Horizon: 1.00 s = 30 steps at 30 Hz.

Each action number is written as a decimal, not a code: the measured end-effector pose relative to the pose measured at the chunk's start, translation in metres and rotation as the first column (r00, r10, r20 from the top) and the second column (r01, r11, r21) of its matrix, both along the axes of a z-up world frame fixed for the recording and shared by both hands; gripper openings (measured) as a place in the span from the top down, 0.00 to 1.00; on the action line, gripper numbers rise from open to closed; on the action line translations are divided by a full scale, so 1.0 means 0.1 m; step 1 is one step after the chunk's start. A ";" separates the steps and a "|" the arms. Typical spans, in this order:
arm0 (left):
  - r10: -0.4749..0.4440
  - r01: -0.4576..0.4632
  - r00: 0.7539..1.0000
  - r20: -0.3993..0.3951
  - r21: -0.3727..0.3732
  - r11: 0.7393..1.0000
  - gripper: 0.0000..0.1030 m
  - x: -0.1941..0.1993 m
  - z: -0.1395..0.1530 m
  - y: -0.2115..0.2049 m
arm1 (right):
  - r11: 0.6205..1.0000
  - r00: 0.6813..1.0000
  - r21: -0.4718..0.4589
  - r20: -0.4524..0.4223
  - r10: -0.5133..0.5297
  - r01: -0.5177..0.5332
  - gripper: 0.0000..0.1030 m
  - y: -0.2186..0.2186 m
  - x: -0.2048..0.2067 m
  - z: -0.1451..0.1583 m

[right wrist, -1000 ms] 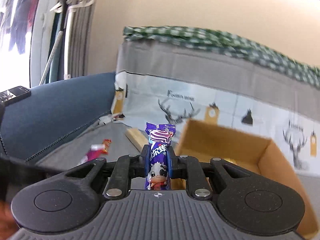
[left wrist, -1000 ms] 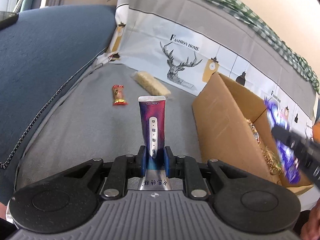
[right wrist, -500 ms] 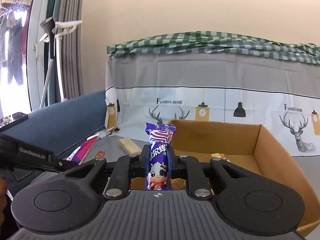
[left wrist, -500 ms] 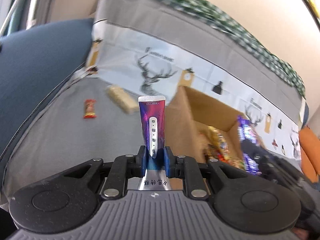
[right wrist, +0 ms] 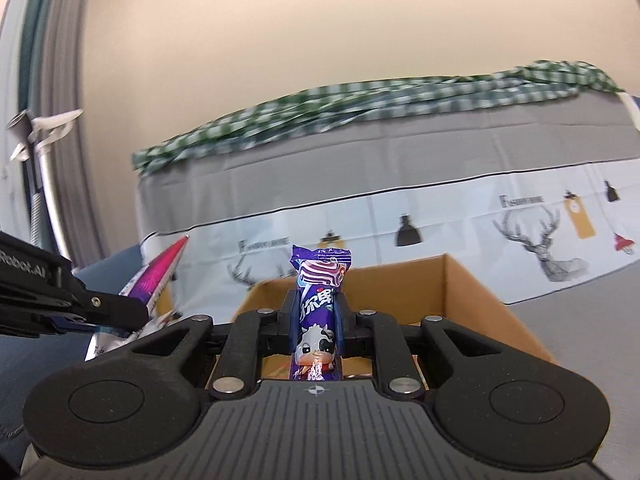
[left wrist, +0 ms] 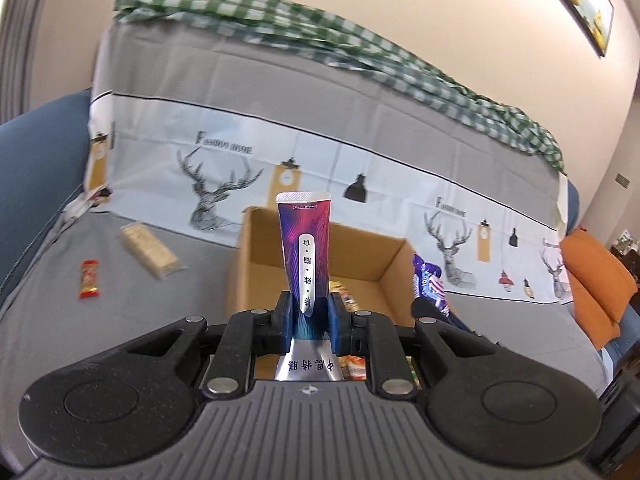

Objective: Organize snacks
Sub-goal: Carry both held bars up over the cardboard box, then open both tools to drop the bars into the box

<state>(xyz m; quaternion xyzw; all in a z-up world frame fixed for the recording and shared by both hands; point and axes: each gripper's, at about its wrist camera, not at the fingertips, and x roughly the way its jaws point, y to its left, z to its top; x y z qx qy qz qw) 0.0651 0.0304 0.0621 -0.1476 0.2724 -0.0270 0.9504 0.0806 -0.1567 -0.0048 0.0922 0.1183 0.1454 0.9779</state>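
Candy (left wrist: 89,279) in a red wrapper and a pale wafer pack (left wrist: 149,249) lie on the grey cover (left wrist: 120,320), left of the cardboard box (left wrist: 256,248). The left gripper (left wrist: 307,312), angled slightly downward over the box, pinches an upright purple sachet (left wrist: 305,248). The right gripper (right wrist: 316,316), nearly level, clamps a purple milk candy (right wrist: 318,300) at the box's near edge.
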 end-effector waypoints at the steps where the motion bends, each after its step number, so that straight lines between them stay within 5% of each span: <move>1: -0.007 0.007 1.000 0.001 0.000 1.000 0.82 0.03 0.01 -0.04 | 1.000 1.000 0.006 -0.001 -0.016 0.016 0.83 -0.03 0.02 0.00; 10: -0.051 0.051 0.999 0.002 -0.003 0.999 0.82 0.21 0.03 -0.29 | 0.992 0.994 0.057 -0.022 -0.111 0.112 0.83 -0.23 0.10 -0.07; 30: -0.060 0.060 0.998 -0.002 -0.006 0.998 0.82 0.30 0.06 -0.34 | 0.992 0.994 0.063 -0.022 -0.111 0.112 0.83 -0.25 0.11 -0.09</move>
